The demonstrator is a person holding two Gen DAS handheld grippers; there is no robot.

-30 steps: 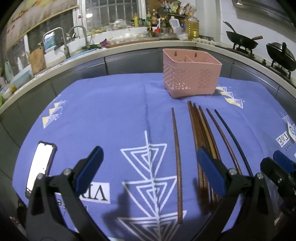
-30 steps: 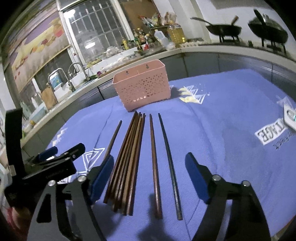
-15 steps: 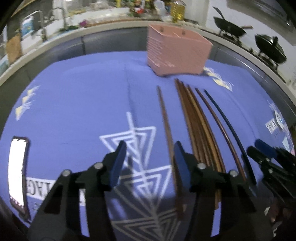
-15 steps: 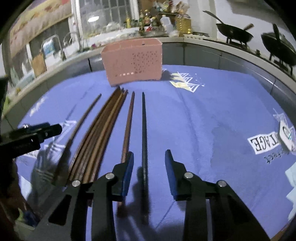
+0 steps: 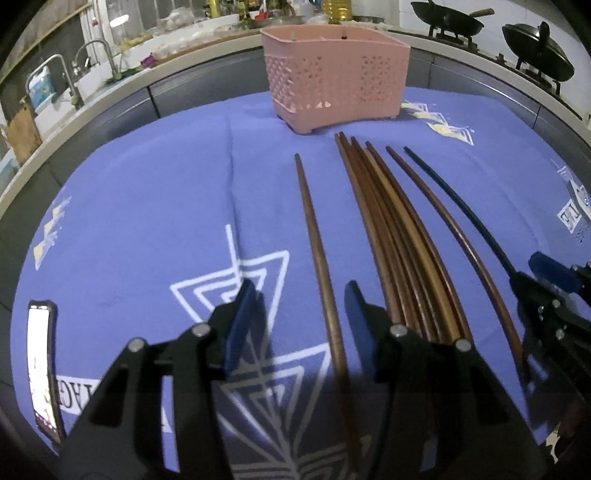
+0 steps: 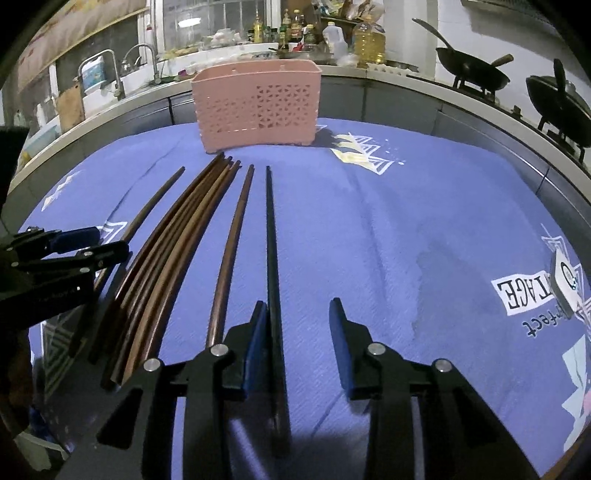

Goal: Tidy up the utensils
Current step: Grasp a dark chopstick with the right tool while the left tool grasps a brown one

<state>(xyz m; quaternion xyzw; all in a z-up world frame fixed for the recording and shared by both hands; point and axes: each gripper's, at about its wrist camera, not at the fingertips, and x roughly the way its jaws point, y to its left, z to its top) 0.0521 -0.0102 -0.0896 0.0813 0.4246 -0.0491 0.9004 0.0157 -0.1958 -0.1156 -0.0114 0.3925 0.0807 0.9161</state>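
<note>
Two grippers (image 5: 299, 314) (image 6: 297, 325) apparently straddle chopsticks (image 5: 399, 236).

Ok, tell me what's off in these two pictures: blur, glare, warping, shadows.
Left wrist view: the fisheye bows the chopsticks outward, the phone screen is blown out white, and the left gripper is soft with a dark shadow below it. Right wrist view: sharper, black chopstick nearly straight, counter curved, corners vignetted, shadow under the right gripper.

a: what lies at the far side?
b: a pale curved stone counter (image 6: 399, 75), a chrome tap (image 6: 142, 61) at left, two black woks (image 5: 448, 20) at right.
a: light?
b: a barred window (image 6: 207, 18), lamp glare in it.
</note>
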